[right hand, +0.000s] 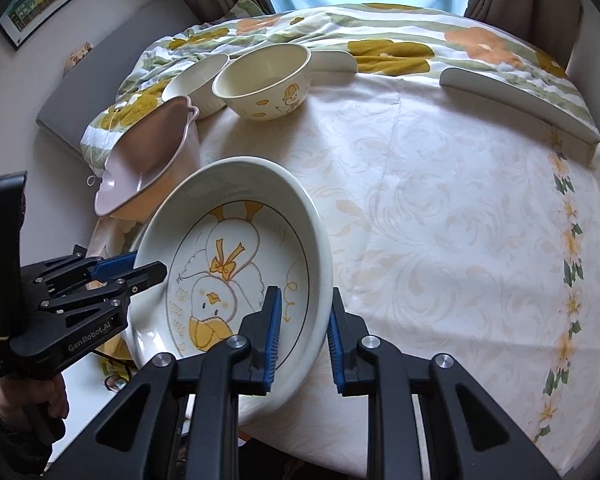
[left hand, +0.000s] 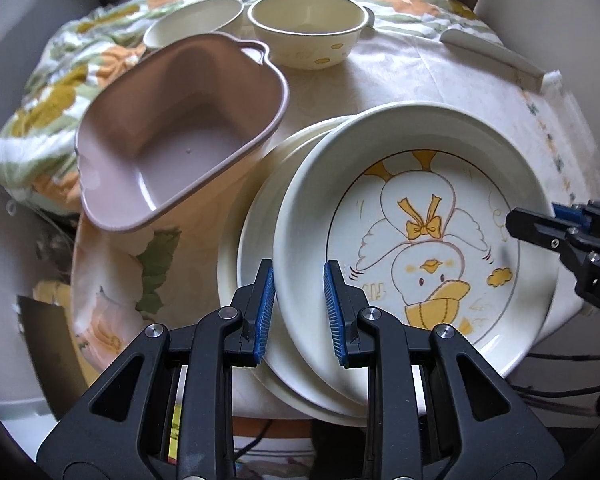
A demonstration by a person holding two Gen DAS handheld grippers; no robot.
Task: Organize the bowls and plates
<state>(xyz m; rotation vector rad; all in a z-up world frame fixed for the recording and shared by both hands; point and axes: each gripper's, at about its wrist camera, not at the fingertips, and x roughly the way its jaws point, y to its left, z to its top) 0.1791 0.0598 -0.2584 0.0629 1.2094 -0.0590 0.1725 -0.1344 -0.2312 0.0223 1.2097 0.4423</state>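
Two claws straddle the duck plate (right hand: 236, 280), held tilted above a plain plate (left hand: 252, 264) at the table's (right hand: 440, 200) near edge: the left gripper (left hand: 299, 312) and right gripper (right hand: 304, 336) are each part-open across opposite rims (whether pads press cannot be told). If grip is loose, the plate could be dropped onto the one below or off the edge.

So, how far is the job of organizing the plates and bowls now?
Done: lower plates lie stacked. In hand: the left gripper and right gripper each straddle the rim of the duck plate on top; whether they clamp it is unclear. Left: the cream bowl, ribbed bowl and pink dish stand unstacked.
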